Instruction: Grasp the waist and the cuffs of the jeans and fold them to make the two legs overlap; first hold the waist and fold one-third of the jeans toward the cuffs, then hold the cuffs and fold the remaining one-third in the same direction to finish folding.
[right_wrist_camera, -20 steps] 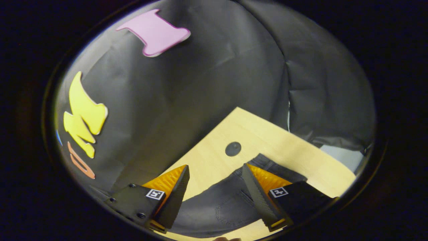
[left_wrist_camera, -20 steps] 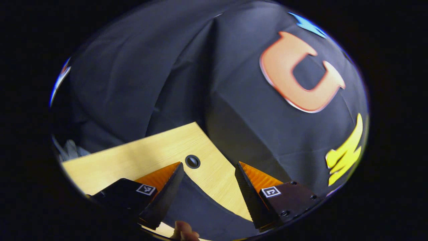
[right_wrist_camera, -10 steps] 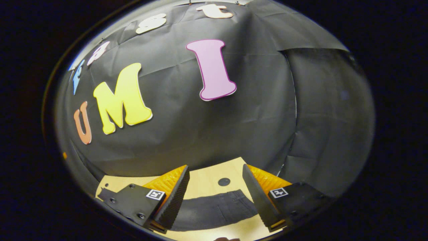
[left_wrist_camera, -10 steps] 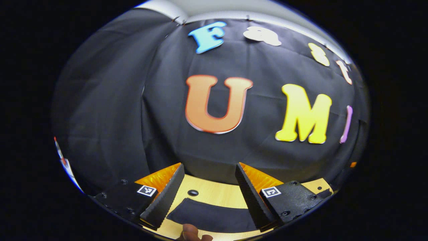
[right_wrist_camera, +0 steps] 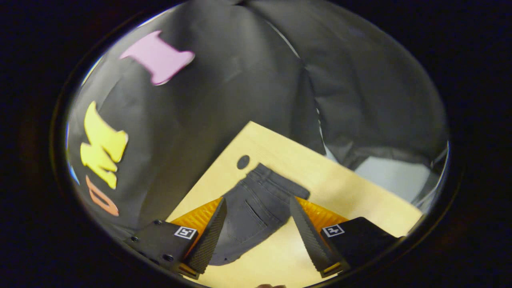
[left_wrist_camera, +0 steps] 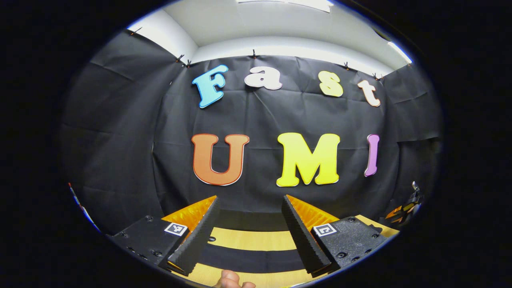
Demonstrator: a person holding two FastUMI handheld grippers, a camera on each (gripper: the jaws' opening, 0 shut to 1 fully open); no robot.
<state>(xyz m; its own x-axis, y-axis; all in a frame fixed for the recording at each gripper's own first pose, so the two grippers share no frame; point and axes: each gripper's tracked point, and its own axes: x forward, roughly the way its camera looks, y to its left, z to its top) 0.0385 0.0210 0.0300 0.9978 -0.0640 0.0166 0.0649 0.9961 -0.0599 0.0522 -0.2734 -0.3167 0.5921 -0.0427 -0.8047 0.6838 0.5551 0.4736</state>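
Dark grey jeans (right_wrist_camera: 256, 200) lie flat on the light wooden table (right_wrist_camera: 340, 184). In the right gripper view the waistband and a back pocket sit between my fingers. My right gripper (right_wrist_camera: 258, 199) is open above that waist end, holding nothing. In the left gripper view the jeans (left_wrist_camera: 252, 260) show as a dark band across the table (left_wrist_camera: 256, 239). My left gripper (left_wrist_camera: 250, 199) is open, held level and facing the booth's back wall. A fingertip of the person's hand (left_wrist_camera: 232, 280) shows at the bottom edge. The jeans' cuffs are hidden.
A round cable hole (right_wrist_camera: 243, 162) sits in the table just beyond the waistband. The table's far edge meets the black cloth wall. The other gripper (left_wrist_camera: 404, 210) shows at the right edge of the left gripper view. Pale floor (right_wrist_camera: 392, 176) lies beyond the table's right side.
The left gripper has tilted up from the table to face the wall. The right gripper swung up, then back down over the waist. Both stayed open.
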